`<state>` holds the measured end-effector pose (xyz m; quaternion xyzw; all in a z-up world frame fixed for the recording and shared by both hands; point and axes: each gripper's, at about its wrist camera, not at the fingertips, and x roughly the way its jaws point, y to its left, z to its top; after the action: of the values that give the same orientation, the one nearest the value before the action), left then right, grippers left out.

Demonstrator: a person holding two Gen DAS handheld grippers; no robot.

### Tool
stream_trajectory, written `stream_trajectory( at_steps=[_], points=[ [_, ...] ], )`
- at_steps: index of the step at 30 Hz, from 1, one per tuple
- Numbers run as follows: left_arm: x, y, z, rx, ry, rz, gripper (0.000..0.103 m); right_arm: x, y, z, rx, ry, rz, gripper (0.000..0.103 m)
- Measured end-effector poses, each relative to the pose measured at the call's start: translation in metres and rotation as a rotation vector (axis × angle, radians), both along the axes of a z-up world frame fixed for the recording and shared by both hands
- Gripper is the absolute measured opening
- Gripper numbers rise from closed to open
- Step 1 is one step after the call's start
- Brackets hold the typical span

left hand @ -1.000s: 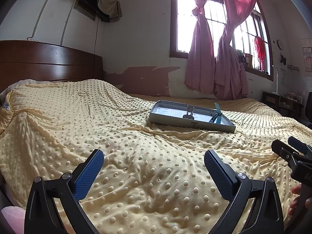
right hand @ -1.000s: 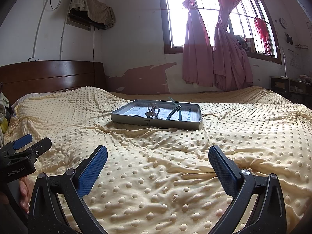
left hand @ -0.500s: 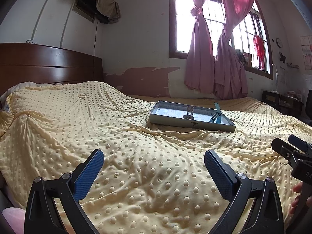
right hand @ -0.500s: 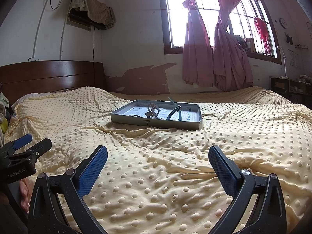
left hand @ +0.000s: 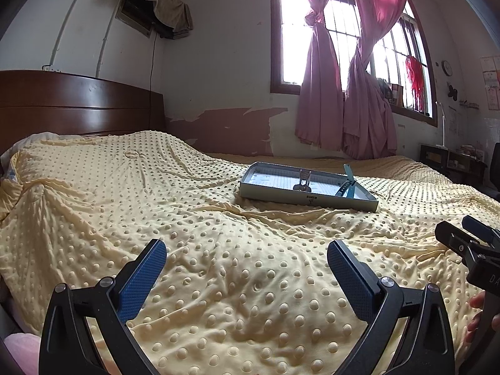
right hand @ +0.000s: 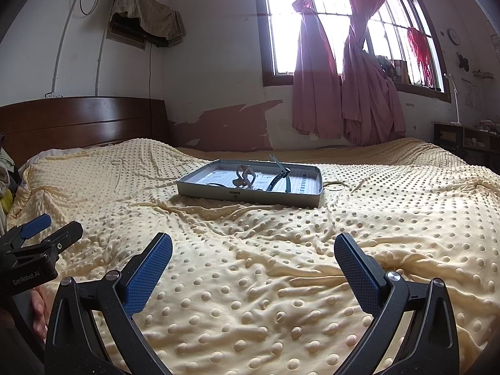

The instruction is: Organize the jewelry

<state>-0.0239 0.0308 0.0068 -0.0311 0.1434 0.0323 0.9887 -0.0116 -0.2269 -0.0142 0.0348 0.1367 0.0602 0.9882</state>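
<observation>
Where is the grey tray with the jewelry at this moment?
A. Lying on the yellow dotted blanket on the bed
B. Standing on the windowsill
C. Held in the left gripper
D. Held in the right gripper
A: the tray lies flat on the blanket, ahead of both open, empty grippers.

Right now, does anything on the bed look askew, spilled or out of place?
Mostly tidy: the tray sits flat on the yellow blanket, holding a teal strap and a pale looped piece. One oddity: a thin loop lies on the blanket just outside the tray's right end. Both the left gripper and the right gripper are open and empty.
</observation>
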Motion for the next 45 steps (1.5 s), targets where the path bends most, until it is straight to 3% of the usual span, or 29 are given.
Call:
stream_trajectory(
  at_steps=[42, 45],
  points=[
    [-0.0014, -0.0015, 0.0016, -0.004, 0.0, -0.007, 0.103, -0.0001, 0.0001, -0.0002, -0.001, 0.0, 0.0, 0.102],
    [-0.0051, -0.0046, 0.0051, 0.031, -0.027, -0.002, 0.103, -0.0002, -0.0003, -0.0003, -0.002, 0.002, 0.0, 0.102]
  ],
)
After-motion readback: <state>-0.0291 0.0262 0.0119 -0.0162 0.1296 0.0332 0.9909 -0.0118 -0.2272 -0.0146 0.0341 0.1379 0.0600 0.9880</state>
